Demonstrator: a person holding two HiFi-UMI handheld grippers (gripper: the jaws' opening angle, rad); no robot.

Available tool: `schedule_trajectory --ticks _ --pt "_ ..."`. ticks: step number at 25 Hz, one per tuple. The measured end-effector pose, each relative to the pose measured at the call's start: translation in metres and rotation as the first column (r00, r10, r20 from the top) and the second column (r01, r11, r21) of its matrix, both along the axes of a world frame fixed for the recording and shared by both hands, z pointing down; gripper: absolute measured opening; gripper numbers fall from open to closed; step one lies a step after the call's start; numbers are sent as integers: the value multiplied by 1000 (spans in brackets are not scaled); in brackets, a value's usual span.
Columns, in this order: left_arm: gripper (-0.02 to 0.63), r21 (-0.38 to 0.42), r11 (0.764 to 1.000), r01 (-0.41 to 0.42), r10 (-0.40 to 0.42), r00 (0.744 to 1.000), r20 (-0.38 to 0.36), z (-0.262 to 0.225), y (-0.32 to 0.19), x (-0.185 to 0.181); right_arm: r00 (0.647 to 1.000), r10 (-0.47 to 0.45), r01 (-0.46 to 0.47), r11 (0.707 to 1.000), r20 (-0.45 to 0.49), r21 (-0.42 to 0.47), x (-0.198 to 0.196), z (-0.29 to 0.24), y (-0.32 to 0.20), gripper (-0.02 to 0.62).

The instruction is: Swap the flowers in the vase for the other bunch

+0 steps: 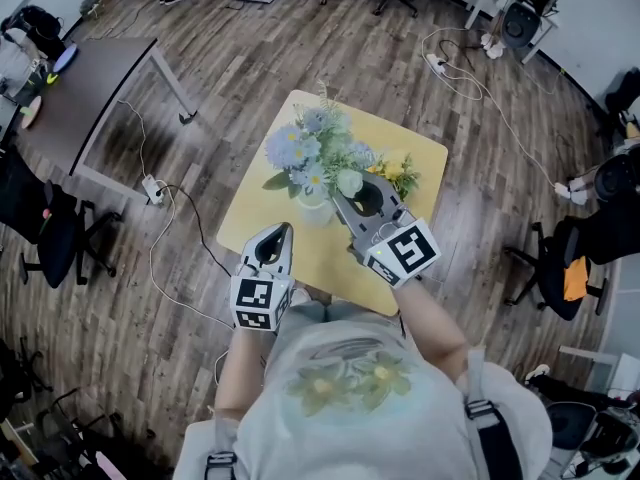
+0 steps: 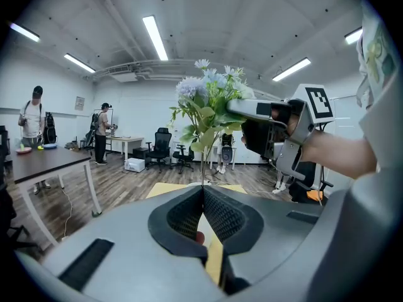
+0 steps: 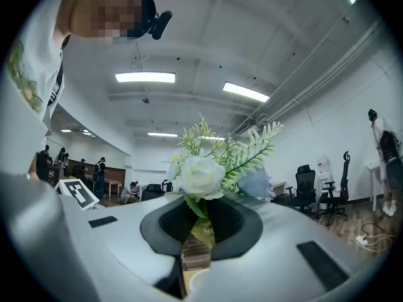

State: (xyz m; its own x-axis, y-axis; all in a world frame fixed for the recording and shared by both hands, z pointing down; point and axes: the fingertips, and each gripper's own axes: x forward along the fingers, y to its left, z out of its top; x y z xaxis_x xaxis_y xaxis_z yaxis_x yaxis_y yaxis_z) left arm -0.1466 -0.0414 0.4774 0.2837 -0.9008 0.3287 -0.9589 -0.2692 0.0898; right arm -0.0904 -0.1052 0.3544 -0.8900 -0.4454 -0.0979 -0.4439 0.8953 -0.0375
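The blue-and-white bouquet (image 1: 308,151) stands over the middle of the yellow table (image 1: 262,203); a pale vase (image 1: 312,202) shows just below its blooms. My right gripper (image 1: 340,189) is shut on the bunch low down, by its white rose. The right gripper view shows the bouquet (image 3: 211,165) rising straight out of the closed right gripper (image 3: 200,224). A yellow bunch (image 1: 400,173) lies on the table to the right. My left gripper (image 1: 284,230) is shut and empty near the table's front edge; its view looks at the bouquet (image 2: 204,102) past its tips (image 2: 203,190).
A grey desk (image 1: 90,88) stands to the far left, with a power strip (image 1: 152,186) and cables on the wood floor between it and the table. Office chairs (image 1: 560,268) sit to the right. People stand at the room's far side (image 2: 34,115).
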Motion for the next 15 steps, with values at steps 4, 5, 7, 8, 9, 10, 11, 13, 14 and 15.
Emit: schedule_trajectory --ticks 4,5,7,8,9,10,11,13,14,15 --pt "17 5 1000 -3 3 1000 -1 1 2 2 1000 -2 2 1000 24 5 4 -9 3 64" --pt "17 6 1000 -3 3 1000 -1 1 1 2 1000 -3 3 1000 30 9 5 -12 3 64" --pt "17 6 1000 -3 3 1000 1 0 0 3 999 -5 5 1000 39 17 6 -18 2 64" --pt "17 5 1000 -4 4 1000 1 0 -1 3 999 -6 5 1000 43 20 7 -22 2 64" --pt "17 5 1000 -4 4 1000 1 -1 -2 3 999 -7 6 1000 48 24 7 -25 2 64" --pt "17 5 1000 -4 4 1000 1 -1 -2 4 998 -8 7 1000 54 27 9 -29 2 64" --pt "17 5 1000 -4 4 1000 2 -2 -2 5 998 -8 6 1000 63 29 11 -32 3 64" --pt "17 5 1000 -4 4 1000 5 -3 -2 13 996 -8 5 999 84 35 21 -39 3 64" --pt "17 4 1000 -5 5 1000 6 -3 -2 18 996 -7 3 999 92 39 27 -41 3 64" --pt "17 4 1000 -7 7 1000 8 -3 -2 22 995 -5 1 999 99 44 33 -44 3 64"
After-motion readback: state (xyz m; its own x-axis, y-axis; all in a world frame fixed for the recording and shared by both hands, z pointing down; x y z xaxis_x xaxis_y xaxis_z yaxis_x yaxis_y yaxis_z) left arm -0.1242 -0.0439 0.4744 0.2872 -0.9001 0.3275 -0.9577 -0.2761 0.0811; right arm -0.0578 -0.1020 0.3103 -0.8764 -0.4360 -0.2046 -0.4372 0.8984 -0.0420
